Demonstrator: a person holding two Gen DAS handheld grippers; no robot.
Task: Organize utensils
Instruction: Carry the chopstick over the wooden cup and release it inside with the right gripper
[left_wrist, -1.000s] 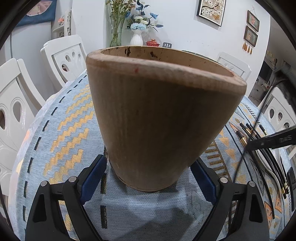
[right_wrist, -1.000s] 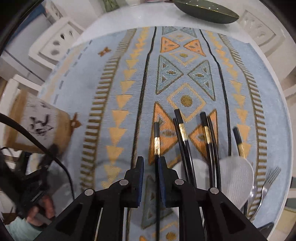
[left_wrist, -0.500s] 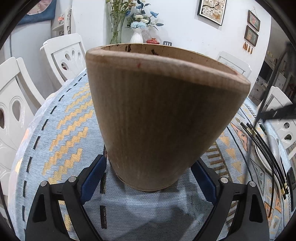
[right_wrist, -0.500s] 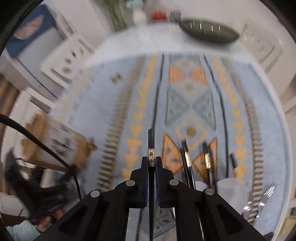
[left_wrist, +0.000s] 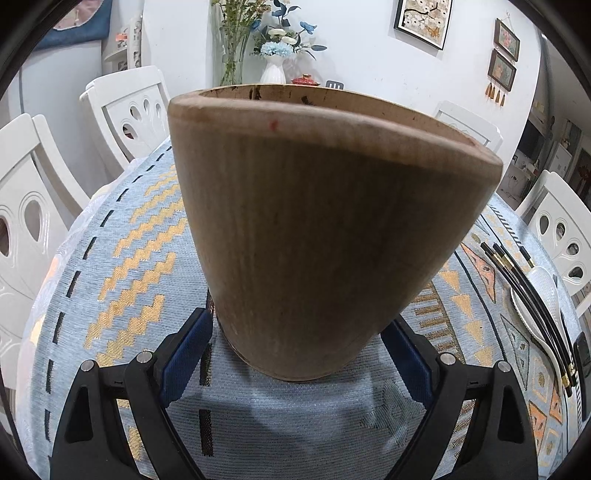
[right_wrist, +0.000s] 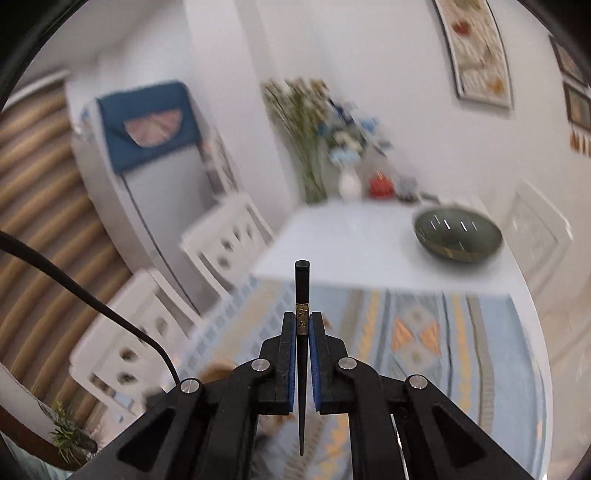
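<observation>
Here the wooden holder (left_wrist: 325, 229) is clamped by the left gripper (left_wrist: 295, 354) for steadiness, while one black chopstick (right_wrist: 302, 295) is pinched by the right gripper (right_wrist: 303, 325) for dropping in

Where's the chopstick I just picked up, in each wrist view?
Left wrist: not in it; only the wooden holder between the left jaws, with other chopsticks lying at right.
Right wrist: black chopstick at centre, pinched between the right jaws, butt end pointing away.
Shared landmark: white flower vase by the wall.

Brown holder (left_wrist: 325, 236); black, gold-banded chopstick (right_wrist: 302, 295); bowl (right_wrist: 458, 236) seemingly green.
</observation>
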